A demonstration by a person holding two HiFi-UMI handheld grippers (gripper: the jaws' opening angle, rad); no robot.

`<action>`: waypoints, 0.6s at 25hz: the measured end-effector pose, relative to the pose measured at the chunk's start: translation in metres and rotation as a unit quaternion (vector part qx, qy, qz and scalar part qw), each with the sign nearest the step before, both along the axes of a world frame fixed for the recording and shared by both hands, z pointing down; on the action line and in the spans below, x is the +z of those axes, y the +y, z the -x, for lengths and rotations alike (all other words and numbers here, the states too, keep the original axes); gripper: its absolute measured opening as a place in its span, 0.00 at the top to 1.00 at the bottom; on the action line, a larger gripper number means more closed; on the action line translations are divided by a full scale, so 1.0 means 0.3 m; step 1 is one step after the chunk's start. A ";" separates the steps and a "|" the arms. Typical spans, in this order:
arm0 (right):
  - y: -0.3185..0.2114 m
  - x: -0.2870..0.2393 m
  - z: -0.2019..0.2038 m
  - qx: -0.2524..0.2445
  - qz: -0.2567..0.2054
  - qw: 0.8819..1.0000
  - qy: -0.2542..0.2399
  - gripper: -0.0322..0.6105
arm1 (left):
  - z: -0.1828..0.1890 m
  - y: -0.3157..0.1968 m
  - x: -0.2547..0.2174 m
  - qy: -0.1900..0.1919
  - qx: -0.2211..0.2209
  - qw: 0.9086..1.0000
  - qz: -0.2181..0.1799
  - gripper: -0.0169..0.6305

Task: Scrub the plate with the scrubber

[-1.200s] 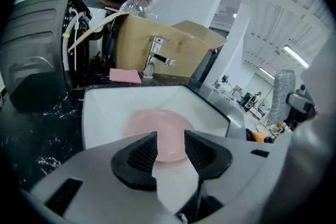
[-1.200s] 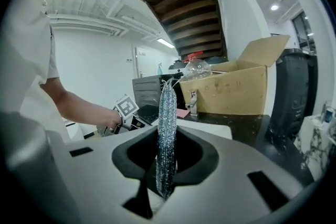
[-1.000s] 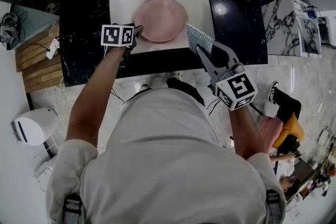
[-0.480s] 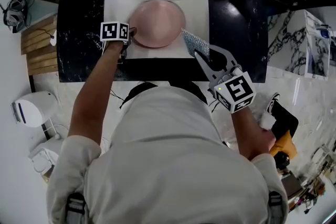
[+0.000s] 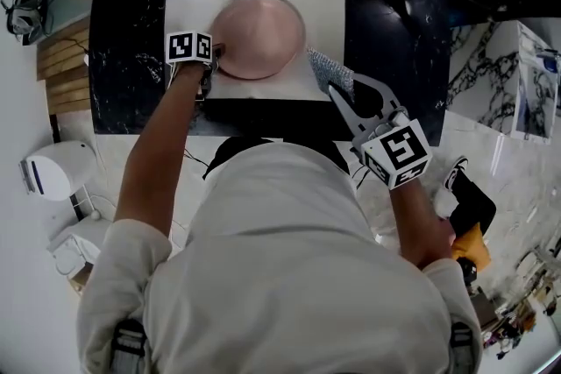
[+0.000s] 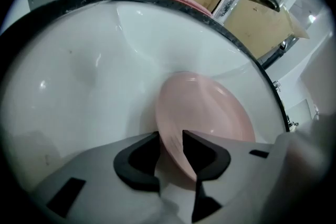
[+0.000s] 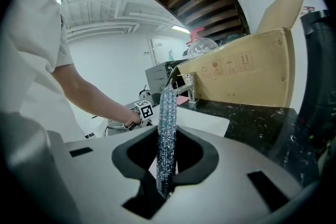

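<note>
While the right claw [image 7: 167, 165] is clamped tight on the glittery scrubber [image 7: 168, 107], which hangs over the sink's 4 o'clock corner, the left claw [image 6: 170, 138] pinches the 9 o'clock rim of the pink plate [image 6: 210, 113]. The plate sits inside the white sink [image 5: 326, 3], which is set in the black surface [image 5: 390, 22].

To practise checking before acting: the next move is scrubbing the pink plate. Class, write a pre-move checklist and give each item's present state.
1. Grip of left tongs on plate rim: ok.
2. Grip of right tongs on scrubber: ok.
3. Plate inside the sink: ok.
4. Scrubber touching plate: not ok, it is held apart, off the plate's right side.
5. Water or soap on plate: cannot tell.
</note>
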State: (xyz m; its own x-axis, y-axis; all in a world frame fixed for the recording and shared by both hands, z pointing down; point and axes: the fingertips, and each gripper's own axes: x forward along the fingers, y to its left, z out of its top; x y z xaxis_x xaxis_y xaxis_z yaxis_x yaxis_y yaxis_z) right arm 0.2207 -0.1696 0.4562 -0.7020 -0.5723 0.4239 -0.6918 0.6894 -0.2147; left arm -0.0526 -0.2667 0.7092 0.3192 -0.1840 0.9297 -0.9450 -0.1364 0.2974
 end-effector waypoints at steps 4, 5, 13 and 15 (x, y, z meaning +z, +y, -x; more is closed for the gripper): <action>-0.008 0.018 -0.020 -0.004 0.006 1.000 0.001 0.83 | -0.001 -0.007 0.017 -0.012 -0.007 1.000 0.000 0.86; -0.010 0.022 -0.022 -0.005 0.008 1.000 0.001 0.83 | 0.000 -0.006 0.019 -0.016 -0.007 1.000 -0.002 0.87; -0.033 0.033 -0.006 -0.018 0.007 1.000 -0.001 0.83 | 0.014 -0.052 -0.088 0.002 -0.062 0.996 -0.058 0.94; -0.043 0.032 0.015 -0.023 0.004 1.000 -0.003 0.83 | 0.021 -0.069 -0.134 0.011 -0.072 0.994 -0.076 0.95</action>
